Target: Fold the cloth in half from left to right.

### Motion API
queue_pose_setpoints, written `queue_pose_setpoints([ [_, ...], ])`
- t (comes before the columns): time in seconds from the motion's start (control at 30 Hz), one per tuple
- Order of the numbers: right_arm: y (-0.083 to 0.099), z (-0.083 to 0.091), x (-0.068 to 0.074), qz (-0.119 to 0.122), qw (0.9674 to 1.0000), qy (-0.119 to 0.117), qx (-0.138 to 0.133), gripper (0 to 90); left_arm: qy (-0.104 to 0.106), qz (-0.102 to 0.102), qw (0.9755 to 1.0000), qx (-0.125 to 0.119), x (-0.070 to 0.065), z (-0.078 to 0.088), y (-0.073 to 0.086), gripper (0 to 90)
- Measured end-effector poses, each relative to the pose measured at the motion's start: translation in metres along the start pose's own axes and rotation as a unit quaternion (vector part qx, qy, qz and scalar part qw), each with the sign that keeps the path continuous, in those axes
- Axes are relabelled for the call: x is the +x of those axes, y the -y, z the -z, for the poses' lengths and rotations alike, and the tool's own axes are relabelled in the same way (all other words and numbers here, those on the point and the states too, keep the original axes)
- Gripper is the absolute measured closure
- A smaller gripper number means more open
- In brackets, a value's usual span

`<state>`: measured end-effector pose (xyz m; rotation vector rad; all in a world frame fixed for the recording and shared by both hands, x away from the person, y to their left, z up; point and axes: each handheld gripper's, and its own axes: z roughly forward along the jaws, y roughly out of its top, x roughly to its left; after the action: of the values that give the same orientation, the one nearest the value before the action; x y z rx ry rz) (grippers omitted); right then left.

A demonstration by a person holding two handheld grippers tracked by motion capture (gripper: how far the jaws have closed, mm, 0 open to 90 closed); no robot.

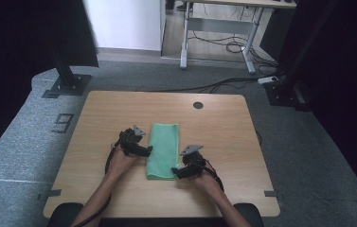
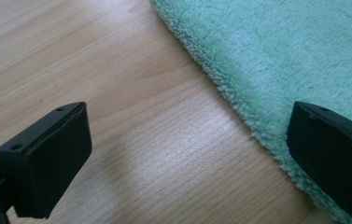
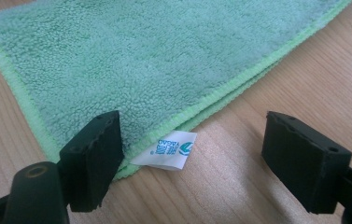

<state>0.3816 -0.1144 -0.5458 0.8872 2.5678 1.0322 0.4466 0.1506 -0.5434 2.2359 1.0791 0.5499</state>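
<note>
Now both sets of fingers spread — left gripper (image 1: 147, 150), right gripper (image 1: 178, 171) — straddle the green microfibre towel's (image 1: 163, 149) edges squarely before pinching.

Black hand-held gripper (image 1: 148, 150) with grey three-cornered plate, trailing cable.

The folded green microfibre towel (image 1: 162, 150) lies on the wooden bench (image 1: 223, 132) between the left tongs (image 1: 148, 150) and right tongs (image 1: 175, 171).
</note>
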Motion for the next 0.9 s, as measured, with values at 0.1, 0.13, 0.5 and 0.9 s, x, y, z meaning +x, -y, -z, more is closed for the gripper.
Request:
queue_pose_setpoints([
  [0.1, 0.000, 0.000, 0.000, 0.000, 1.0000, -0.001, 0.002, 20.3, -0.001, -0.004, 1.0000, 0.002, -0.001, 0.001, 0.000, 1.9],
  [0.13, 0.000, 0.001, -0.001, 0.000, 1.0000, -0.002, 0.003, 20.4, -0.001, -0.002, 1.0000, 0.000, -0.002, 0.001, 0.000, 2.3],
  [0.5, 0.004, 0.006, -0.004, -0.001, 1.0000, -0.005, 0.008, 21.7, 0.007, 0.002, 1.0000, -0.003, -0.007, 0.000, 0.000, 2.9],
  [0.9, 0.005, 0.010, -0.006, 0.007, 0.9999, -0.004, 0.012, 23.6, 0.011, -0.004, 0.9999, -0.010, -0.010, 0.001, -0.001, 2.8],
])
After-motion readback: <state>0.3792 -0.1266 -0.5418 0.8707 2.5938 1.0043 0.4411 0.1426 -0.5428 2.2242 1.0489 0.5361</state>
